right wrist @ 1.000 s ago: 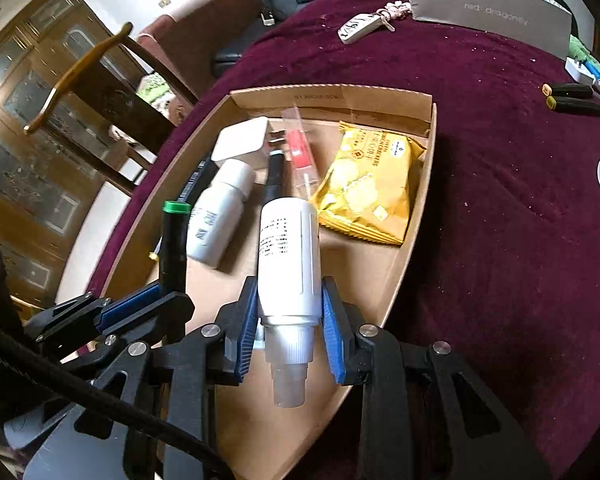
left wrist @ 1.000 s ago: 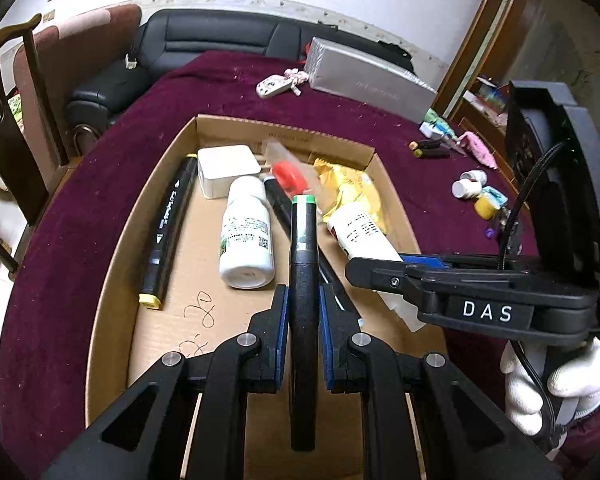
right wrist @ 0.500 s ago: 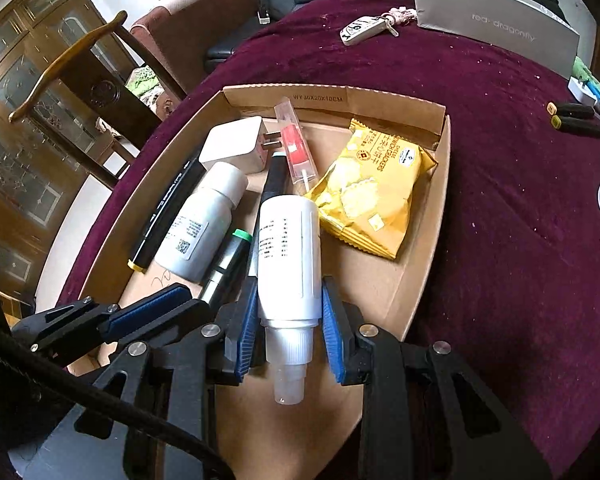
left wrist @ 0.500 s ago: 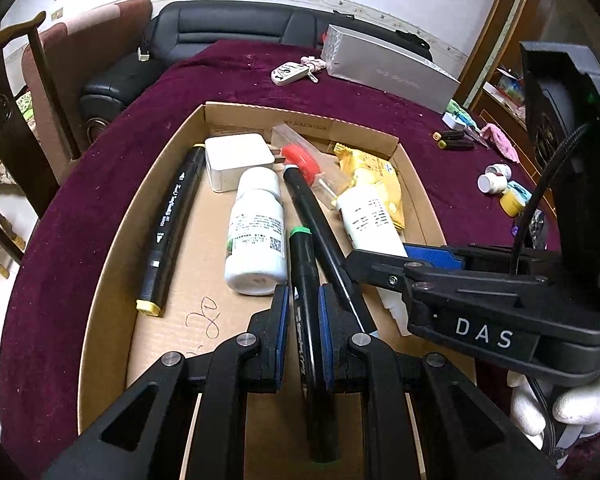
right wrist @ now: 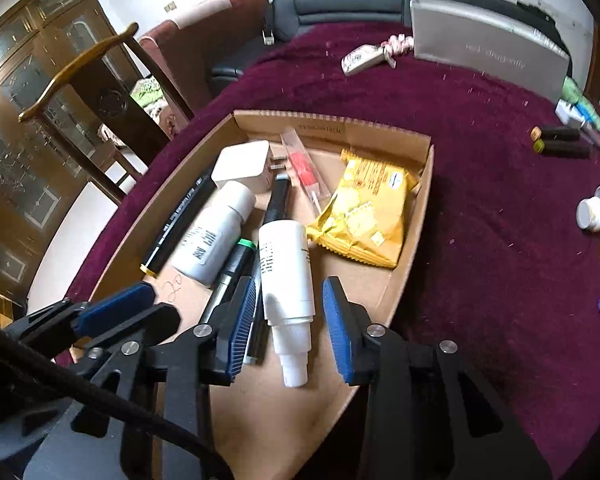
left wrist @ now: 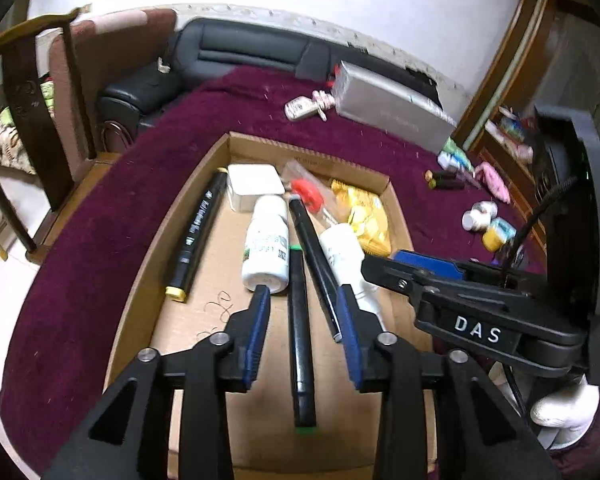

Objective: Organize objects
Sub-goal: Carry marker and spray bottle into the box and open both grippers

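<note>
Right wrist view — grey box [right wrist: 488, 50] reads "red dragonfly", left gripper [left wrist: 303, 304] tagged "DAS".

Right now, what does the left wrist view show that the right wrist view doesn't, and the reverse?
Left wrist only: the gloved hand holding the right tool, whose body reads DAS.

Right wrist only: the wooden cabinet with glass doors, and lettering on the grey box.

Both: the cardboard tray, green-capped marker, spray bottle and yellow snack packet; both tools are open.
</note>
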Demonstrator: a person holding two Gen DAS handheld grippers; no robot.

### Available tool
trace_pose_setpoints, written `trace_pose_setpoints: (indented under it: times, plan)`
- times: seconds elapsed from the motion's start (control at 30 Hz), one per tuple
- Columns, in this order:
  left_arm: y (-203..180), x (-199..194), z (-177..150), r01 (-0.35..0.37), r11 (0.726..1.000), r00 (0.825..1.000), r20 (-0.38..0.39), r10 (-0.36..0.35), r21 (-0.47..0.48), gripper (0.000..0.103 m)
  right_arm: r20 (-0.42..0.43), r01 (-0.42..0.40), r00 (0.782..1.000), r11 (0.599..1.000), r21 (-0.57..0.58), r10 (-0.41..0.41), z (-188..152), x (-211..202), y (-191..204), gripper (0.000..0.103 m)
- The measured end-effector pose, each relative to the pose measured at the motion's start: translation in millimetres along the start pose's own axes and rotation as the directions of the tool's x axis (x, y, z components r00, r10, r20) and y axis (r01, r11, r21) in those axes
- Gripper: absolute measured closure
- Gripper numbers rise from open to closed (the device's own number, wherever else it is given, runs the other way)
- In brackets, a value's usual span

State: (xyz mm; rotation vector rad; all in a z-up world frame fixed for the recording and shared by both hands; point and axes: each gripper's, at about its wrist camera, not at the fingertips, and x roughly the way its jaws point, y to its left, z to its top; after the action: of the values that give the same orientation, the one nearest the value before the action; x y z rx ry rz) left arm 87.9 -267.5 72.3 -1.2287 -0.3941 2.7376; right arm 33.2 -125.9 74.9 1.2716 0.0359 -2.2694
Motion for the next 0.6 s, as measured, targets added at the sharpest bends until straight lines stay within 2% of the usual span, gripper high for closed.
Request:
trace_pose_setpoints:
  times: [0.1,0.27,0.4,0.6]
  plan:
    - [-0.5,-19.8,-1.1,0.01,0.999,0.998,0.067,-0.008,-0.034,0.073,0.051,0.029,0.998,0.999,-0.023,-0.028,-3.5,-17.9,2.5,0.056]
    - [-12.4,-43.8,-2.2,0.012,0.999,0.988,0.157,-0.005,-0.041,0.071,0.133,0.098,0.987,0.993,-0.069,-0.088,-14.0,-46.1,5.5,0.054]
    - [-24.7,-52.1,-4.2,0.005,1.0,0.983,0.185,-0.001,-0.024,0.067,0.203,0.162,0.969,0.983,-0.088,-0.141,-22.1,-68.4,4.7,0.047]
    - [-45.4,-50.3,-8.9,0.001,1.0,0.983,0.184,-0.002,0.005,0.066,0.276,0.246,0.936,0.967,-0.072,-0.218,-31.1,-94.5,-8.7,0.044]
